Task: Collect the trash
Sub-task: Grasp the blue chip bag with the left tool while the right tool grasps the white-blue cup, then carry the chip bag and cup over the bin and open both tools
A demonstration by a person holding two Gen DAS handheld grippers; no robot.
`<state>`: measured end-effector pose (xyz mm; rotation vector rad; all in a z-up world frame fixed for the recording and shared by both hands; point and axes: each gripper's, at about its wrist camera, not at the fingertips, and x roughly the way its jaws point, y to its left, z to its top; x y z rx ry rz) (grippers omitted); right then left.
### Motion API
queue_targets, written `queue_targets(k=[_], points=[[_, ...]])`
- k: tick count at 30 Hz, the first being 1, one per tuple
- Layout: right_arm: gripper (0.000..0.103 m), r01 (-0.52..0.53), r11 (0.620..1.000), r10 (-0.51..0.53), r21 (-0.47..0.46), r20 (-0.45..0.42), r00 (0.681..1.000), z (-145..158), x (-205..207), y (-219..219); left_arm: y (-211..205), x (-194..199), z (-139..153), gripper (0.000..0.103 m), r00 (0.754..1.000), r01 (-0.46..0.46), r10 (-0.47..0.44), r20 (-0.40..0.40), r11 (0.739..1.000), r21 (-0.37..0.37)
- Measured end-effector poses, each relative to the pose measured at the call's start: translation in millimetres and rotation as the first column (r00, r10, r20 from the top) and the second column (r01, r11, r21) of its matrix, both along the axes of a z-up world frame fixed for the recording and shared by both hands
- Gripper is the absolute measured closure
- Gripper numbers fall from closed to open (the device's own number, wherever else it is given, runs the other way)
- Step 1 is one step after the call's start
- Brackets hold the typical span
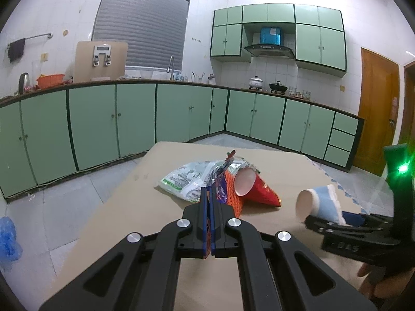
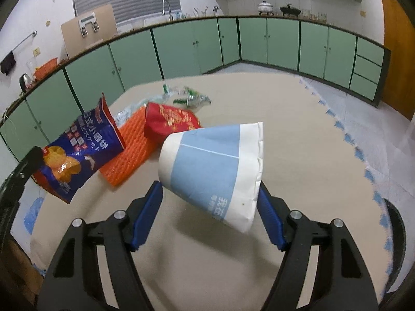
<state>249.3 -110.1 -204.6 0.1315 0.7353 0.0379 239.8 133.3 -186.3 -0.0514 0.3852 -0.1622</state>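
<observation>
Nearest the left wrist camera, the left claw (image 1: 209, 202) is pressed tight on the edge of a blue snack bag (image 2: 77, 153); the right wrist view shows that bag hanging off the bench (image 1: 124, 207), held up at the far left. Beyond the bag, on the bench, lies the rest of the litter in one heap: a white-and-green plastic wrapper (image 1: 186, 181), an orange mesh sheet (image 2: 132, 145) and a red paper cup (image 1: 256, 189) on its side, all touching or overlapping. To the right of the heap, the right claw (image 2: 210, 202) grips a blue-and-white paper cup (image 2: 210, 165), its blue pads pressed against the cup's two sides, and the cup is tilted and lifted clear of the bench.

Both claws look loaded, so the step in hand is most likely the carrying-off of a first pair of pieces, with three items not yet gathered. No bin or bag for the trash shows in either view, so I cannot tell where the load should go. The next move probably calls for bringing both pieces to a collection spot and releasing them without crushing the soft cup, then going back for the heap.
</observation>
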Motion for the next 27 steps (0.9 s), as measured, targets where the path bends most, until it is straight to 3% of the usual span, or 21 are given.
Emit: queue_targets(k=[6,10,17,22,27], points=[[0.034,0.002,1.000,-0.001,-0.024,0.067,0.998,33.2,-38.7,-31.2,-15.2,-18.0,21.1,0.101,1.000,0.013,-0.014,0.021,1.000,0.014],[0.033,0.043,0.998,-0.037,-0.050,0.103,0.994,51.5,-73.5,-73.9,-32.8,-32.4,34.0,0.101,0.999,0.042,-0.042,0.034,0.999,0.008],[0.033,0.147,0.985,-0.136,-0.089,0.118,0.984,61.1,-119.5,-153.9,-92.3,-59.0,45.4,0.101,0.986,0.164,-0.164,0.038,0.986,0.018],[0.033,0.260,0.962,-0.252,-0.086,0.086,0.964,47.9,-151.2,-222.0,-155.2,-67.9,47.1,0.101,0.957,0.290,-0.290,0.016,0.957,0.005],[0.033,0.347,0.934,-0.345,-0.082,0.035,0.938,25.1,-177.7,-279.3,-239.6,-73.2,42.8,0.101,0.893,0.449,-0.449,-0.014,0.894,-0.003]])
